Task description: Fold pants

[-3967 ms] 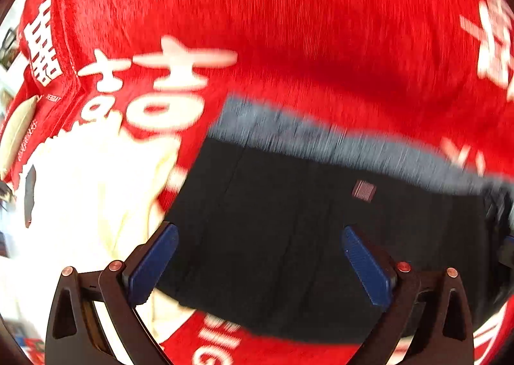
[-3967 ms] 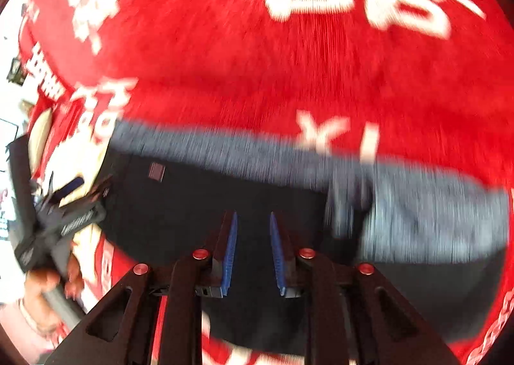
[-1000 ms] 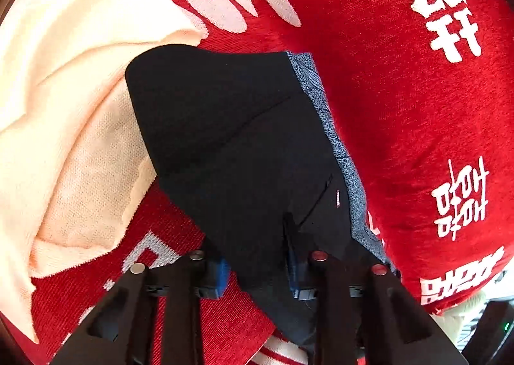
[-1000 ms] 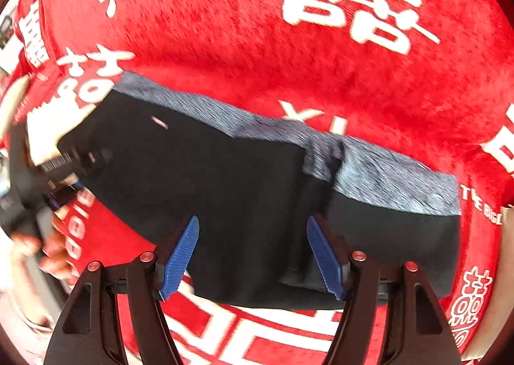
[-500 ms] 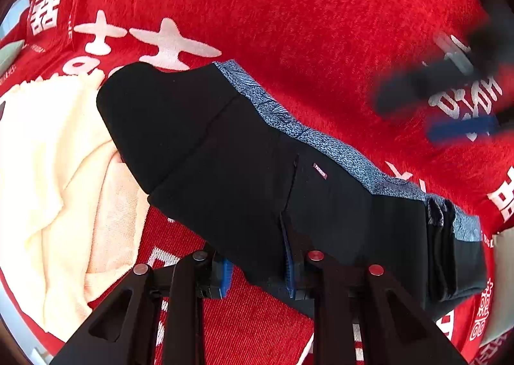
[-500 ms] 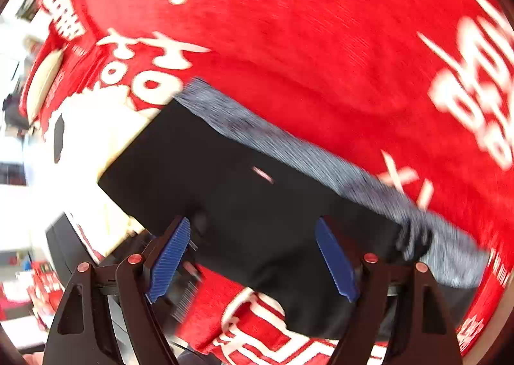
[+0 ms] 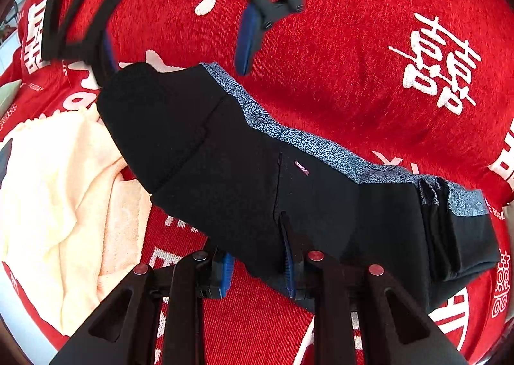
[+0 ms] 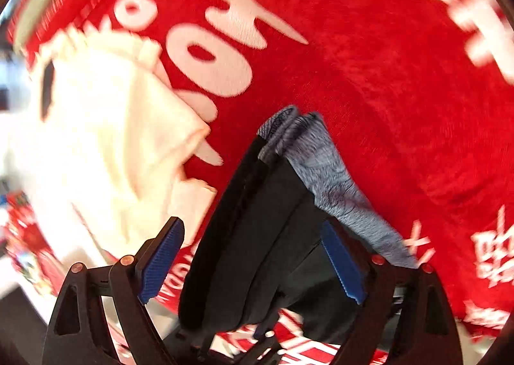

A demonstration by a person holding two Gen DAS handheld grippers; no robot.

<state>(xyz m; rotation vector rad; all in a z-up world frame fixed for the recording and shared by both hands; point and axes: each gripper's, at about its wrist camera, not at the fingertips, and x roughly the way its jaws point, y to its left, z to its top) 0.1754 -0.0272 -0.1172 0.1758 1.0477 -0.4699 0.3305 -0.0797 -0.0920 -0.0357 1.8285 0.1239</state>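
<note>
Left wrist view: black pants [image 7: 257, 172] (grey patterned waistband) lying on red blanket [image 7: 353, 59], partly over cream towel [image 7: 64, 204]; left tool [image 7: 257, 265] pinching their near edge. Right wrist view: right tool [image 8: 253, 262] spread wide over pants [image 8: 250, 230].

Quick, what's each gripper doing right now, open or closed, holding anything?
Left gripper: closed on the near edge of the black pants with blue-grey patterned waistband.
Right gripper: open, jaws wide on either side of the pants, gripping nothing.

Red blanket [image 7: 337, 69] with white characters; cream towel [image 7: 57, 191] on it.
</note>
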